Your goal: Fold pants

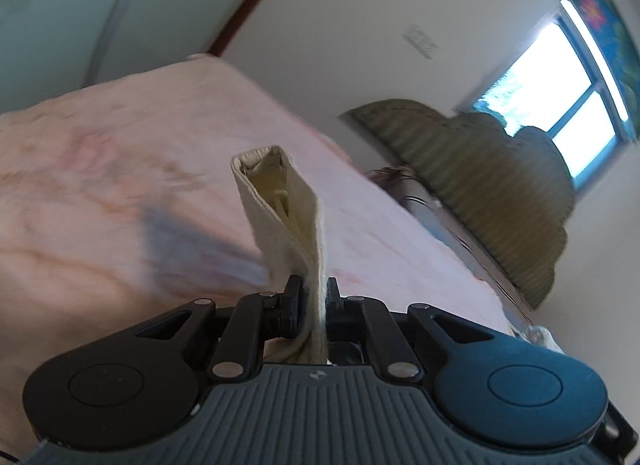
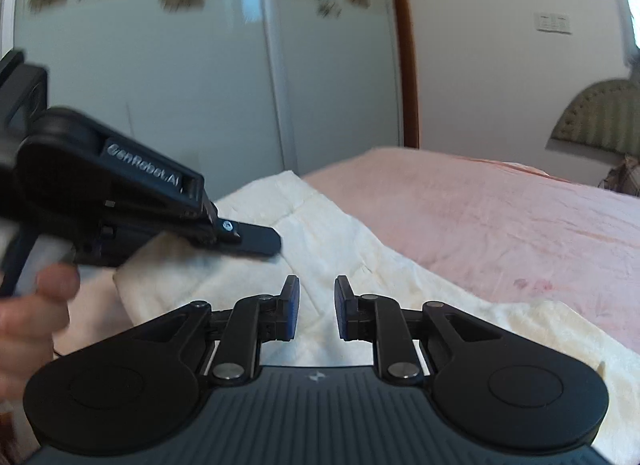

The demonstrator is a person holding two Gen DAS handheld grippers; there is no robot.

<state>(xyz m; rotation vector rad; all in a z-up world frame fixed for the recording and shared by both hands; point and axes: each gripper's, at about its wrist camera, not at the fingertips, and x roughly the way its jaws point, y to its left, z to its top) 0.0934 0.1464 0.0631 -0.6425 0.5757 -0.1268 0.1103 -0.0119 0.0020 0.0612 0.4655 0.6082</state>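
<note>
Cream cotton fills the bite of our left gripper point(image 1: 313, 299): its jaws are pressed together on a doubled strip of the pants point(image 1: 280, 209), a hemmed edge that stands up from the pinch and gapes at its far end. Our right gripper point(image 2: 316, 307) hangs over the same garment with its blue-padded jaws spread and nothing between them.

From the right wrist view, the left gripper point(image 2: 256, 241) comes in from the side, its tip low against the cloth, the person's hand point(image 2: 36, 305) on its handle. The pants point(image 2: 320, 233) lie spread across the near part of the bed point(image 2: 500, 225), on a pink cover, one length running off towards the right edge of the view. A padded green headboard point(image 1: 492, 185) stands beyond the bed, a bright window point(image 1: 560, 105) past it, and pale wardrobe doors point(image 2: 180, 85) face the right gripper.

We judge the fold to be under way: one edge is taken up while the rest lies flat. Next, we think, the right gripper should close on a matching edge of the cloth just below it, so both can carry the lifted part over evenly. With only one side held, the cloth may drag or twist.
</note>
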